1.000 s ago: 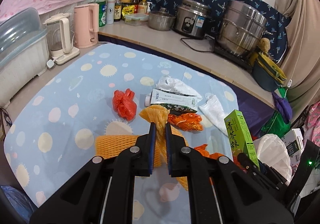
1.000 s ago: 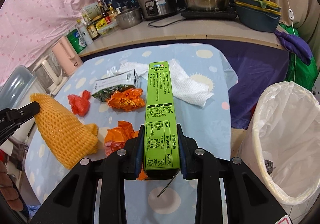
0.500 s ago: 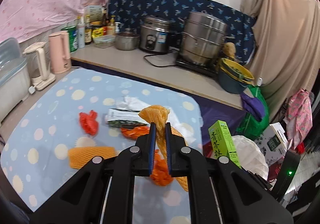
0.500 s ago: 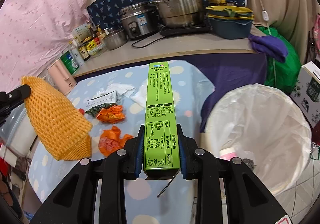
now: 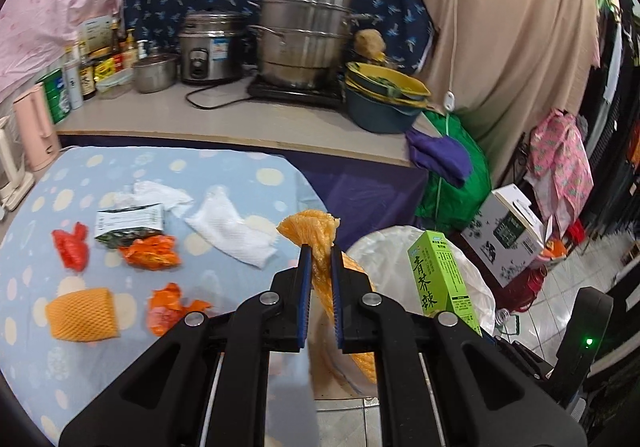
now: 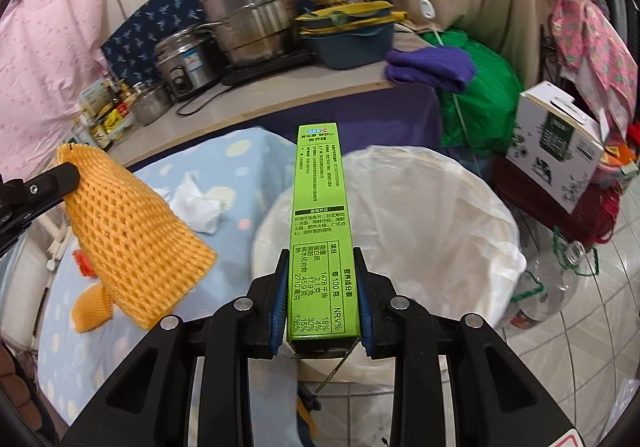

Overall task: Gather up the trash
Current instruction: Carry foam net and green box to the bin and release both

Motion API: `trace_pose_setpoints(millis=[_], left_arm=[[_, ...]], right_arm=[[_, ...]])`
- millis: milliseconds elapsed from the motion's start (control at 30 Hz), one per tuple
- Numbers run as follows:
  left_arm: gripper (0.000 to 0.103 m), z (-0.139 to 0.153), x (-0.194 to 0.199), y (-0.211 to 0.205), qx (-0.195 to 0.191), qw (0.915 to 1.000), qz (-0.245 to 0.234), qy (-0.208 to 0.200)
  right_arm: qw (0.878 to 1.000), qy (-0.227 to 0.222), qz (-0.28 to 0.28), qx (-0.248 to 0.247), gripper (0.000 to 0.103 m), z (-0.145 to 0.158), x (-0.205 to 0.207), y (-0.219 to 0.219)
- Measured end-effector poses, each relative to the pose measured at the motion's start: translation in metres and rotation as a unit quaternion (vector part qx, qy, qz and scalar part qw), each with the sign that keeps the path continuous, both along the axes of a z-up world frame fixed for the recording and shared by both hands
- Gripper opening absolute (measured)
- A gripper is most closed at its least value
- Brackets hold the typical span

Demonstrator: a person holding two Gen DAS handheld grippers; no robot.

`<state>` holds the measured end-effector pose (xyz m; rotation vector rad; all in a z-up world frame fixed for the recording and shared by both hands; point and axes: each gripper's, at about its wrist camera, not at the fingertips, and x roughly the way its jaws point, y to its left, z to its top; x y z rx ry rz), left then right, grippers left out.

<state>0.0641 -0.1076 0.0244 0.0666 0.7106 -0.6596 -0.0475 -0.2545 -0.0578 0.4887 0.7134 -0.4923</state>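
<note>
My left gripper [image 5: 319, 259] is shut on an orange foam net sleeve [image 5: 316, 239], which hangs past the table's right edge beside the bin; the sleeve also shows in the right wrist view [image 6: 132, 231]. My right gripper [image 6: 322, 271] is shut on a long green carton [image 6: 320, 215] held over the white-lined trash bin [image 6: 420, 207]. The carton [image 5: 440, 279] and the bin [image 5: 384, 243] also show in the left wrist view. On the dotted blue tablecloth [image 5: 48, 359] lie a second orange net [image 5: 82, 314], orange wrappers [image 5: 150, 253], a red bag [image 5: 72, 249], a packet [image 5: 128, 221] and white tissue [image 5: 232, 227].
A counter [image 5: 240, 123] behind the table holds steel pots [image 5: 304, 35], a rice cooker, bottles and stacked basins. A green bag [image 6: 476, 103], a printed box [image 6: 556, 143] and a plastic bottle [image 6: 556, 279] stand on the tiled floor right of the bin.
Both grippers have swung right, away from the table middle toward the bin. The green carton now sits over the bin's opening and the net sleeve hangs near the bin's left rim.
</note>
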Motion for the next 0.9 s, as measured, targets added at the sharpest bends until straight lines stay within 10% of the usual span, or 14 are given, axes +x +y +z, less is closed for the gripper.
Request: trace_pose_setpoints(millis=[633,900], left_arm=[[0.012,-0.045,-0.007,-0.065,0.047,0.9981,-0.032,0.023],[0.040,-0.044,-0.006,-0.063,0.049,0.9984,-0.023,0.018]], right_arm=[[0.999,0.018,-0.033,0.019,0.031,-0.025,-0.018,-0.028],[0.999,0.008,-0.038,0.020,0.041,-0.021,-0.018,-0.029]])
